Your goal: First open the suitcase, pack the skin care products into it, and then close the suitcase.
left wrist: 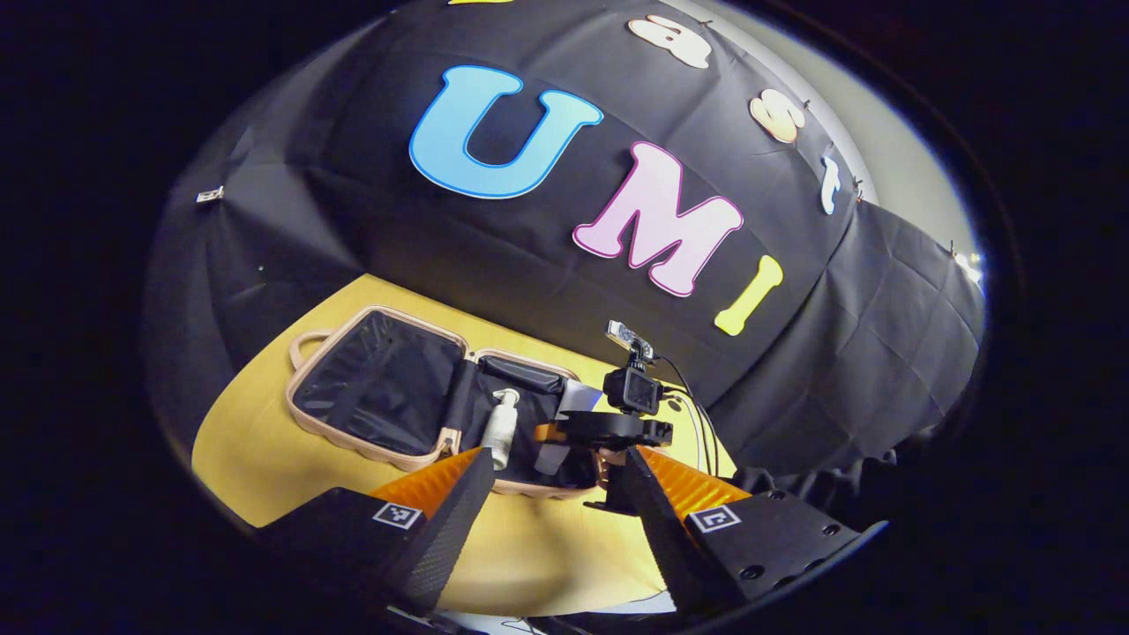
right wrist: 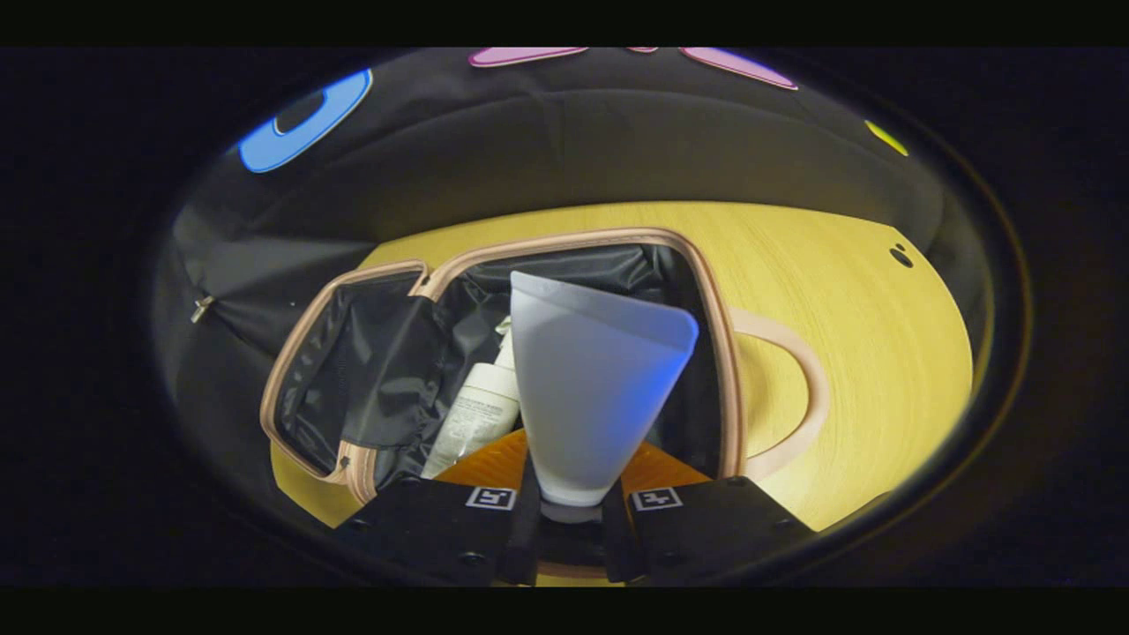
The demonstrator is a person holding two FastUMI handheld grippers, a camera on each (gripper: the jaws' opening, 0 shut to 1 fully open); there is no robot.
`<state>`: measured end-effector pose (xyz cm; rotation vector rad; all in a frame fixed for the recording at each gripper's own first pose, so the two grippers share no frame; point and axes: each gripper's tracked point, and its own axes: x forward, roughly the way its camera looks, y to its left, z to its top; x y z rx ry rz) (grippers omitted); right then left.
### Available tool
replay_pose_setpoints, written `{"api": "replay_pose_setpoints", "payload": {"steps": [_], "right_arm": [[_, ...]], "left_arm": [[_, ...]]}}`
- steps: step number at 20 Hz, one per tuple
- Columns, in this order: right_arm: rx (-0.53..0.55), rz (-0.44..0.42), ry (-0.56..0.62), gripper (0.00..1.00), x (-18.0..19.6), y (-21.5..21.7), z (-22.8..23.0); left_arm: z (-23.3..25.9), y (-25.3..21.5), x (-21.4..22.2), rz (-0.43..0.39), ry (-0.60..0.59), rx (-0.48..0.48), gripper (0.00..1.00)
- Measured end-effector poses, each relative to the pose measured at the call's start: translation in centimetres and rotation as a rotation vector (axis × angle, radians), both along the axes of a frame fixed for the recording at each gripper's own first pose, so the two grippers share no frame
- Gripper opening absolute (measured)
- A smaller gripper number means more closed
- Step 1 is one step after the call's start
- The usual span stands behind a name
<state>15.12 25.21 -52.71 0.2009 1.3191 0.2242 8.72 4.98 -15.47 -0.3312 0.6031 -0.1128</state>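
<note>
A pink-rimmed suitcase with black lining lies open on the yellow table. A white pump bottle lies in its right half. In the left gripper view my left gripper hangs open in front of the case, nothing between its fingers. Beyond it the right gripper hovers over the same half. In the right gripper view my right gripper is shut on the narrow end of a frosted white tube. The tube's wide end points over the open suitcase, beside the white pump bottle.
The case's loop handle lies flat on the table to the right of the rim. The black cloth wall stands close behind the table. Cables trail from the right gripper's camera mount. Bare tabletop lies right of the case.
</note>
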Motion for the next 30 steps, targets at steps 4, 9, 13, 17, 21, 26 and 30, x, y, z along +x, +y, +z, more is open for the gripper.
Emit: {"api": "replay_pose_setpoints", "payload": {"steps": [4,9,13,17,21,26,30], "right_arm": [[-0.024,-0.048,0.013,0.46,0.4,-0.4,0.0],[0.018,-0.073,-0.089,0.98,2.4,-0.6,3.7],[0.051,-0.09,-0.206,0.98,4.0,-2.1,8.2],[0.07,-0.113,-0.294,0.98,4.4,-4.8,12.6],[0.041,-0.072,-0.377,0.97,3.2,-7.5,15.6],[0.012,-0.051,-0.454,0.97,2.6,-10.3,18.3],[-0.028,-0.073,-0.478,0.97,2.2,-13.7,19.9]], "left_arm": [[-0.1,0.4,0.0,-0.016,0.008,-0.035,0.94],[-2.2,6.1,3.0,0.092,0.003,0.005,0.95],[-5.9,14.8,6.3,0.211,0.082,0.065,0.95],[-9.1,24.1,10.3,0.295,0.126,0.162,0.95],[-12.9,31.6,14.0,0.314,0.201,0.274,0.95],[-17.4,35.7,18.5,0.362,0.281,0.164,0.95],[-20.4,38.5,19.9,0.417,0.366,0.122,0.94]]}}
